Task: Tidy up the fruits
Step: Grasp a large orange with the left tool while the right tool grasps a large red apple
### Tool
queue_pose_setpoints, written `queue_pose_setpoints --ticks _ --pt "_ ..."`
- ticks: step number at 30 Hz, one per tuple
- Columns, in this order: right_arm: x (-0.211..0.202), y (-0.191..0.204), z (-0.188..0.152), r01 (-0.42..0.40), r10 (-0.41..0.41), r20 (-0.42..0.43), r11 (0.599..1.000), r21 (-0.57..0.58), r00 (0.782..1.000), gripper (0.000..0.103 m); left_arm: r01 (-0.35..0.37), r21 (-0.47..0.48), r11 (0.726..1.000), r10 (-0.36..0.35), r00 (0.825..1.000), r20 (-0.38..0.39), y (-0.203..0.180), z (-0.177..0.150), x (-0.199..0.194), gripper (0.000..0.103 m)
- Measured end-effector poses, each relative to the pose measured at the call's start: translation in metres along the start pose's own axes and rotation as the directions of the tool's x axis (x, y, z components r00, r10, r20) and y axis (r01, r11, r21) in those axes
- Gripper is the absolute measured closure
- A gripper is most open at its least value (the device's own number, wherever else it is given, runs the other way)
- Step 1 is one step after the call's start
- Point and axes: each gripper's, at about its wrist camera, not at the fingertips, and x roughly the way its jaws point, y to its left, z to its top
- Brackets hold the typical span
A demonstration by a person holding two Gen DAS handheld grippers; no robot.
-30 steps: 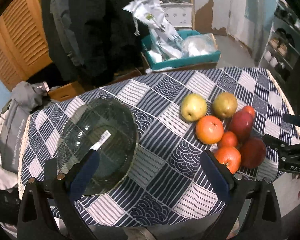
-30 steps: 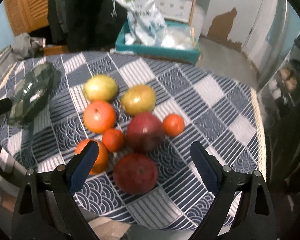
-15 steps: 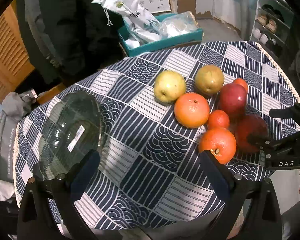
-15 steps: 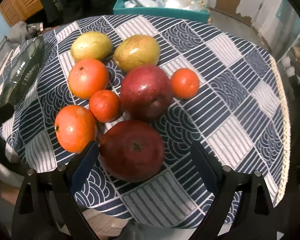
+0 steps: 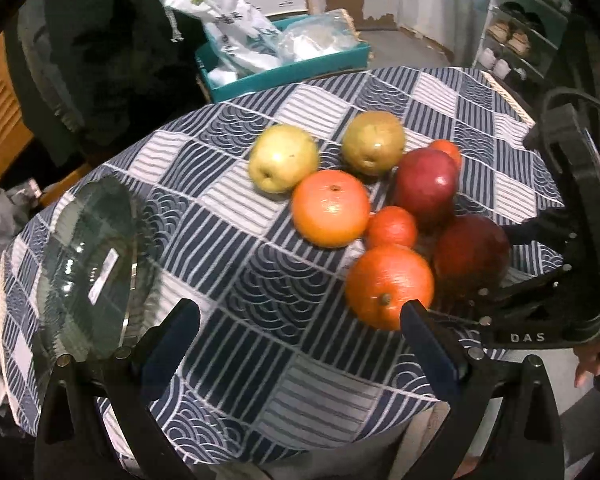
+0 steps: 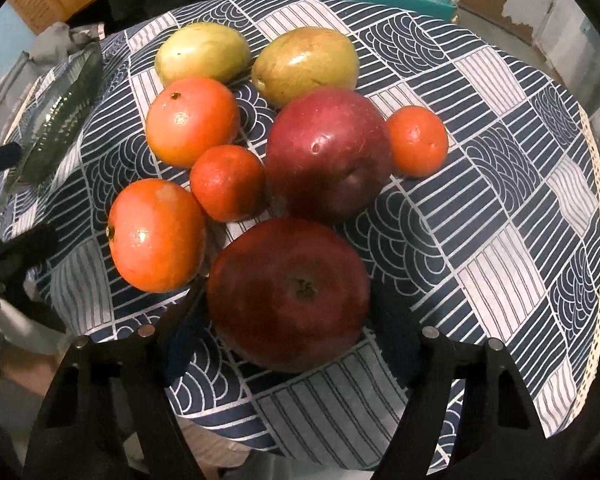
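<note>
Left wrist view: left gripper [image 5: 300, 336] hovering over bench [image 5: 236, 248], jaws spread, empty. Glass bowl [image 5: 88, 264] at left near bench edge, fruit clustered right; bare cloth between for transfer.

Right wrist view: right gripper [image 6: 292, 344] jaws spread, flanking near red apple [image 6: 288, 292], not pinching. Step judged: first pick. Next: close, lift clear of adjacent orange [image 6: 156, 236].

The only lettering that reads clearly is "DAS", in pale capitals on the black body of the right tongs [image 5: 518, 336], at the lower right of the left wrist view. A white sticker [image 5: 103, 274] lies on the glass dish [image 5: 86, 264] at left, its print too blurred to read. The white bag [image 5: 224, 20] at top carries dark marks, also illegible.
</note>
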Motion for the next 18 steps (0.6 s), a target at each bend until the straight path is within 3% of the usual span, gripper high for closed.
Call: queue_pose_setpoints --ticks 9,18 --pt "-0.017 -0.028 -0.006 0.122 -0.126 0.070 0.990 0.069 0.990 0.027 0.054 0.022 0.998 -0.054 0.998 -0.036 -0.023 0.008 0.019 0.002" --pt "-0.028 -0.043 -0.005 0.141 -0.153 0.107 0.984 0.111 0.982 0.027 0.094 0.005 0.996 -0.093 0.992 -0.082 -0.034 0.011 0.047 0.006"
